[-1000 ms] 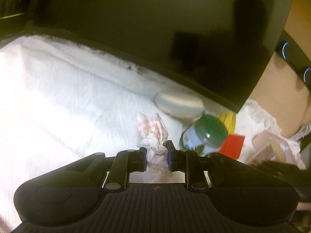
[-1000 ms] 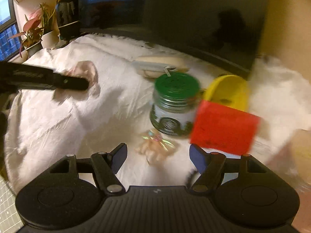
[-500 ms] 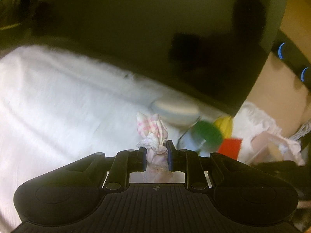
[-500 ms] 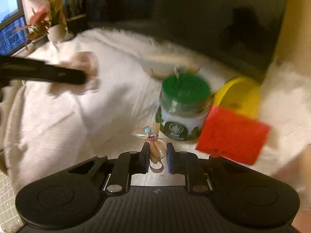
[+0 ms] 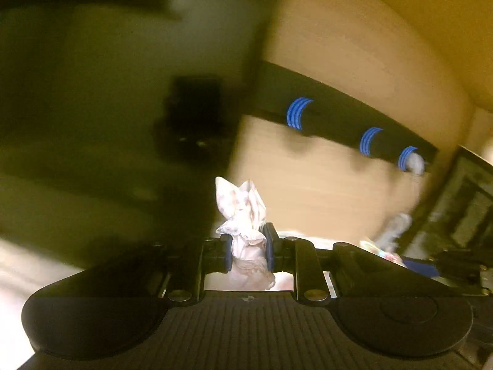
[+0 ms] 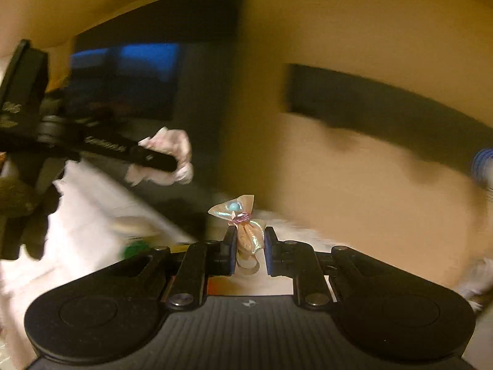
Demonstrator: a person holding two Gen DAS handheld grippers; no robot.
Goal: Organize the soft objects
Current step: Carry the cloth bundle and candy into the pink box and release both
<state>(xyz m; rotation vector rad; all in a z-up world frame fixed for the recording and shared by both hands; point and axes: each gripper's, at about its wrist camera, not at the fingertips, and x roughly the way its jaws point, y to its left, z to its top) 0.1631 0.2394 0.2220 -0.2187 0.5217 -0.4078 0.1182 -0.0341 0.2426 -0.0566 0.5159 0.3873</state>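
Observation:
My left gripper [image 5: 247,246] is shut on a small pink-and-white checked cloth bundle [image 5: 243,215], held up in the air in front of the wall. The same bundle [image 6: 168,157] and the left gripper's finger show at the left of the right wrist view. My right gripper [image 6: 249,246] is shut on a small shiny ribbon bow with a blue bead [image 6: 243,225], also lifted off the white cloth [image 6: 80,215]. Both views are blurred by motion.
A black wall rack with blue hooks [image 5: 363,132] runs across the beige wall. A dark screen [image 6: 148,71] stands behind the white-covered surface. The green-lidded jar [image 6: 135,248] and a pale oval dish [image 6: 132,225] lie low at the left.
My right gripper closed on the ribbon bow and lifted it. Both grippers have swung upward and to the right, away from the white cloth toward the wall.

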